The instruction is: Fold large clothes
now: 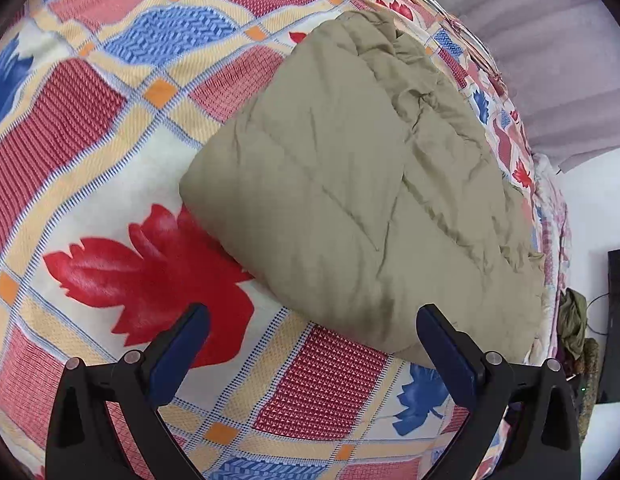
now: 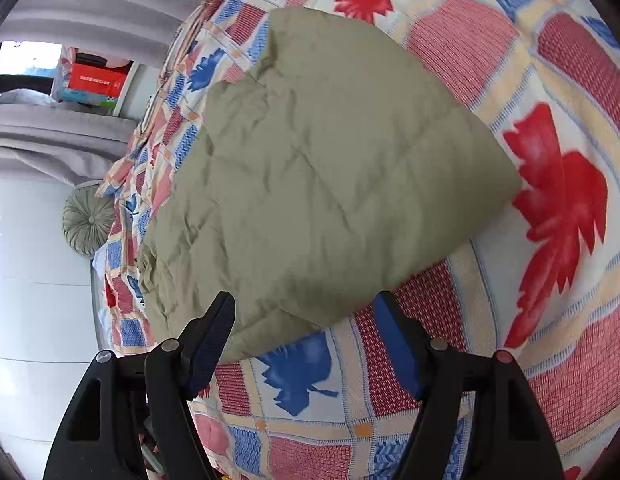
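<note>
On the bed [image 1: 109, 168], the folded olive garment [image 1: 350, 184] lies released, my left gripper [image 1: 312, 348] and right gripper [image 2: 305, 340] both empty, jaws apart; next, I judge, comes squaring its near edge.

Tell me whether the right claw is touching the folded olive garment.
Apart. The right wrist view shows the right claw open, nothing between its fingers, hanging above the olive garment lying on the patterned bedspread.

Bedspread [image 1: 109, 160] lies clear all round the folded garment [image 1: 350, 184].
</note>
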